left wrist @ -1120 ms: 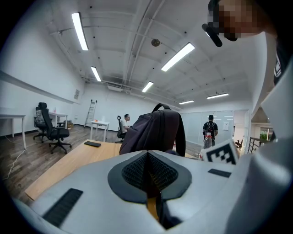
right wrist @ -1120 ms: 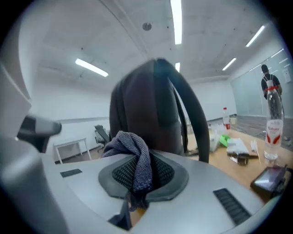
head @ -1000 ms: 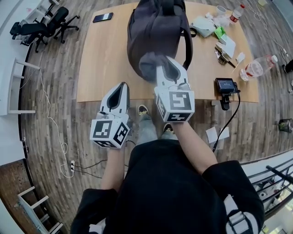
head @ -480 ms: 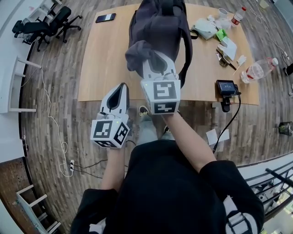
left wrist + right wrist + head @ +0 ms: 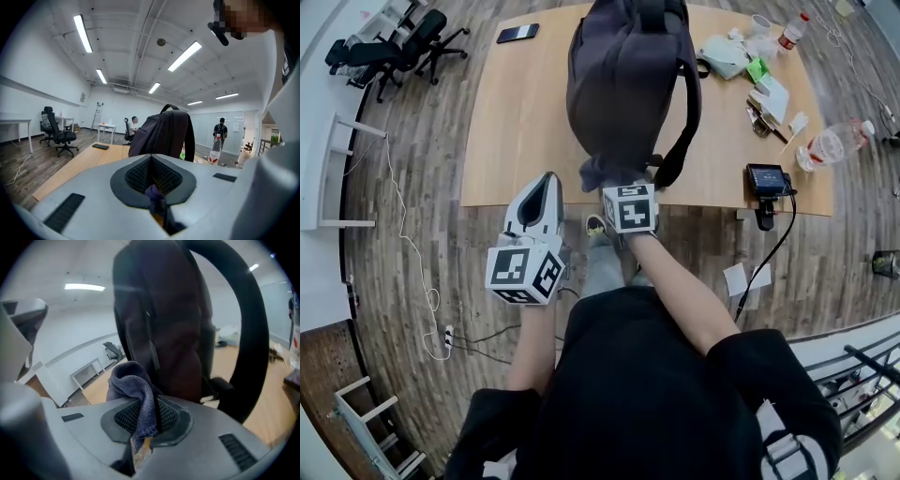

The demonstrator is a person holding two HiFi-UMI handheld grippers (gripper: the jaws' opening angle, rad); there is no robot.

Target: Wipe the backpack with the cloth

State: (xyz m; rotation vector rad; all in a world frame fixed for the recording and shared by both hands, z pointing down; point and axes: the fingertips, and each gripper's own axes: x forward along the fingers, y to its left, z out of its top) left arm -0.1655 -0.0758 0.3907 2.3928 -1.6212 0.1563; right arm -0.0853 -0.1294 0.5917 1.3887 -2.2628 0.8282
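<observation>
Right gripper (image 5: pixel 149 417) clamps the cloth (image 5: pixel 132 386), low at the backpack's (image 5: pixel 628 75) near foot, seemingly touching. Backpack stands upright on the table (image 5: pixel 506 141), long axis rising up and away from the cloth. Left gripper (image 5: pixel 542 187), jaws together, hangs apart; right is nearer.

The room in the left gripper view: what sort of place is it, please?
Most likely an open office or lab workspace. Rolling office chairs stand to one side, long strip lights run overhead, glass partitions close the far end, and a large wooden table fills the middle.
</observation>
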